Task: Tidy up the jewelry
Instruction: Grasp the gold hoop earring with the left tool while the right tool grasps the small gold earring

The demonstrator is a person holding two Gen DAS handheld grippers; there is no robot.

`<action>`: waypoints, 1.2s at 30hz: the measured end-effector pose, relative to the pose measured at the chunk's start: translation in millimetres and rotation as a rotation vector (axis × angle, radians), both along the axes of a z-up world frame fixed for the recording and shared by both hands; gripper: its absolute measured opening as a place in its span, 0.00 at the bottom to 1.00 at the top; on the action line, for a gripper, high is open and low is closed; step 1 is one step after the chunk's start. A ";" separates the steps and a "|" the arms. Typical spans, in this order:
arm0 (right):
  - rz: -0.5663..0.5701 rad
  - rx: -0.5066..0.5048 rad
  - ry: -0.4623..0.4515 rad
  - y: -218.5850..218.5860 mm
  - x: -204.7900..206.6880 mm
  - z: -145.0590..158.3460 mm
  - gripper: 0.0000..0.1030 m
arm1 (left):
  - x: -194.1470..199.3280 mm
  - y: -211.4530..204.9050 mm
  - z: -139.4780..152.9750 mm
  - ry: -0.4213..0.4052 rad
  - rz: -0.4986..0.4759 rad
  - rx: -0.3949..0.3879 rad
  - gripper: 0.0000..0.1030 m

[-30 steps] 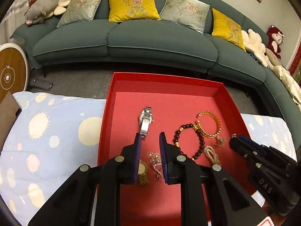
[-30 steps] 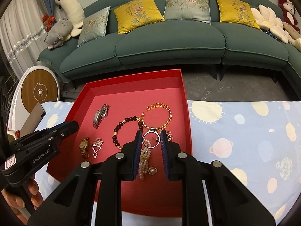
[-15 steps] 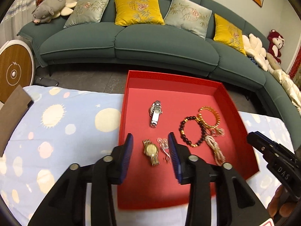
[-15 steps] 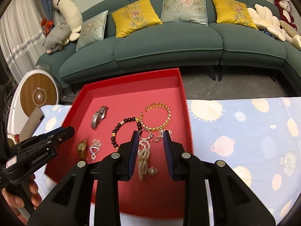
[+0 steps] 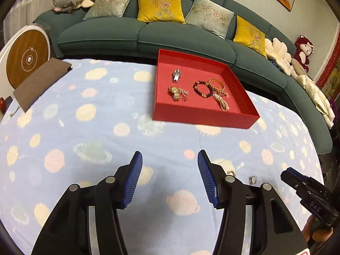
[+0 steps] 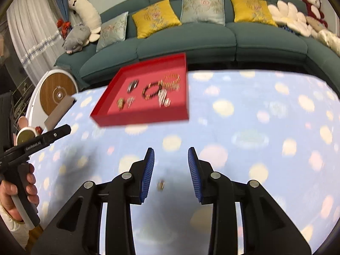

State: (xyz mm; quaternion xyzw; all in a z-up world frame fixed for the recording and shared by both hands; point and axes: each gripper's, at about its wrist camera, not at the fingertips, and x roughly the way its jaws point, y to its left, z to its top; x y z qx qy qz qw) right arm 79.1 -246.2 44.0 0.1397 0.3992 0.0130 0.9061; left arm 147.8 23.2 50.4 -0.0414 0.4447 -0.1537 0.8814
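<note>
Most pieces lay in the red tray (image 5: 204,116): silver watch (image 5: 176,75), gold watch (image 5: 175,92), dark bead bracelet (image 5: 201,89), amber bracelet (image 5: 216,84). Judged mostly done; 2 small rings (image 5: 252,179) lay loose on the table (image 5: 85,127). Left tongs (image 5: 170,176) gaped empty, rings just right of them. Right tongs (image 6: 171,170) also gaped empty, 1 ring (image 6: 160,185) between their tips.

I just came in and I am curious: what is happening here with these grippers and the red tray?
A person holds two grippers above a table with a planet-print cloth. The left gripper and right gripper are both open and empty. The red tray holds watches, bracelets and a pearl strand. Two small rings lie on the cloth, not yet in the tray.
</note>
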 end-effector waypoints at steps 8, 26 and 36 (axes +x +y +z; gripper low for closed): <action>0.051 -0.066 0.063 37.0 -9.2 -52.0 0.31 | -19.3 -8.8 -29.1 0.024 -0.039 0.051 0.50; 0.074 -0.173 0.065 51.7 10.8 -69.9 0.05 | -20.6 -32.0 -43.7 0.070 -0.139 0.033 0.50; 0.037 -0.137 0.041 34.1 3.8 -54.5 0.05 | -14.3 -96.3 -54.6 0.060 -0.249 0.031 0.50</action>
